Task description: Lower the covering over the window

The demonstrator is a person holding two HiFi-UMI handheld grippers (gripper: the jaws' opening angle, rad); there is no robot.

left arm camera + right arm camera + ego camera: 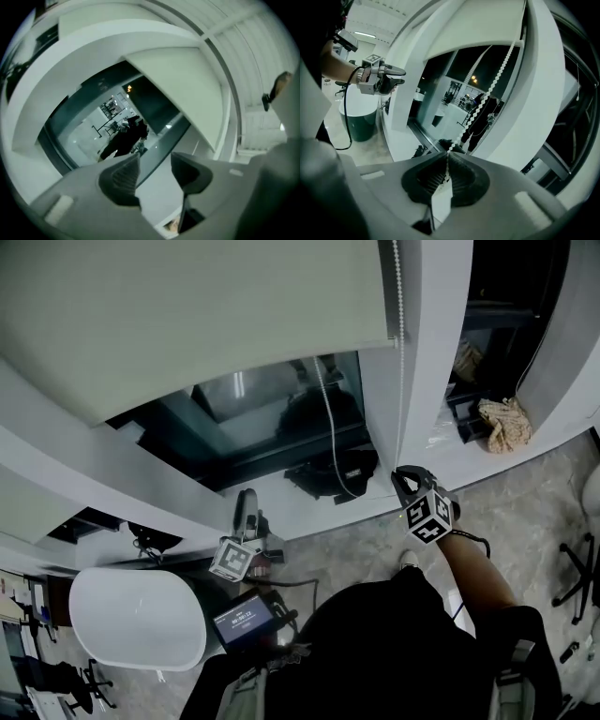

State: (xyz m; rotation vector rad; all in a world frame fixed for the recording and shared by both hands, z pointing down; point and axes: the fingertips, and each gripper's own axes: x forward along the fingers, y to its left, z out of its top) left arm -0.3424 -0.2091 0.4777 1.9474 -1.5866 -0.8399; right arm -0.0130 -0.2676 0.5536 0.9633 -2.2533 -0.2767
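1. The roller blind (187, 306) covers the upper part of the window (272, 418). Its bottom edge hangs well above the sill, with dark glass showing below.
2. The blind's bead chain (497, 79) drops along the window's right side and runs straight in between the jaws of the right gripper (447, 157).
3. The right gripper's jaws are clenched on the bead chain.
4. The left gripper (154, 161) faces the window further left, well apart from the chain. Its jaws are released, spread wide and hold nothing.
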